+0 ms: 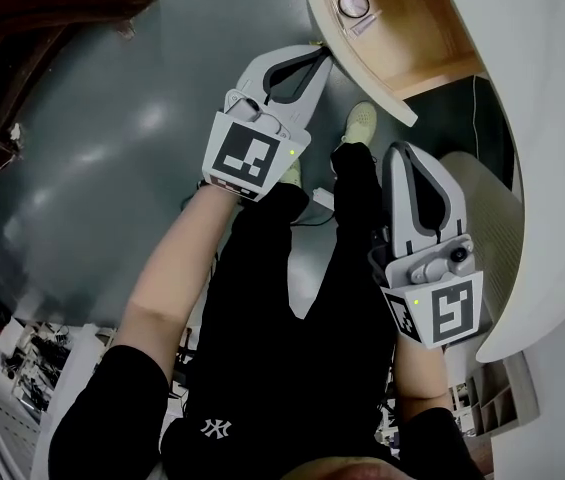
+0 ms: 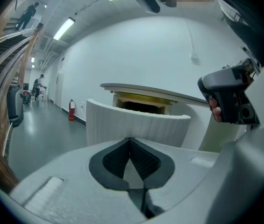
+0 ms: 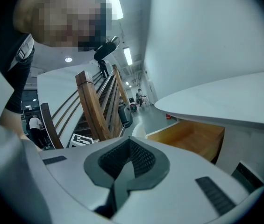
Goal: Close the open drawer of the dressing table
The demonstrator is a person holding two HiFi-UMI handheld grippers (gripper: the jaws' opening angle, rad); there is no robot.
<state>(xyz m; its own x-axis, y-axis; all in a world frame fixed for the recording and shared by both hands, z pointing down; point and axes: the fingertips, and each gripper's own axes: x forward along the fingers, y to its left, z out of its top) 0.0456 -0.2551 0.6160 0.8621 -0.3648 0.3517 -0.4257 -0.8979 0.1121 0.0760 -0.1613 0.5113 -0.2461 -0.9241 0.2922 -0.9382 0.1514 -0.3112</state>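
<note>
Drawer [image 1: 414,50] open (small round object [image 1: 354,4] inside); left gripper [image 1: 319,58] just beside.

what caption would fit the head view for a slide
Shut left tool near the curved front of the open drawer, shut right tool lower, both empty

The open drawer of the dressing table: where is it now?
In the head view the drawer is at the top right, its curved white front just beyond the left hand-held gripper.

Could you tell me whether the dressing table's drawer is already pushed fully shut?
No, the drawer stands pulled out, its wooden inside open to the head view.
</note>
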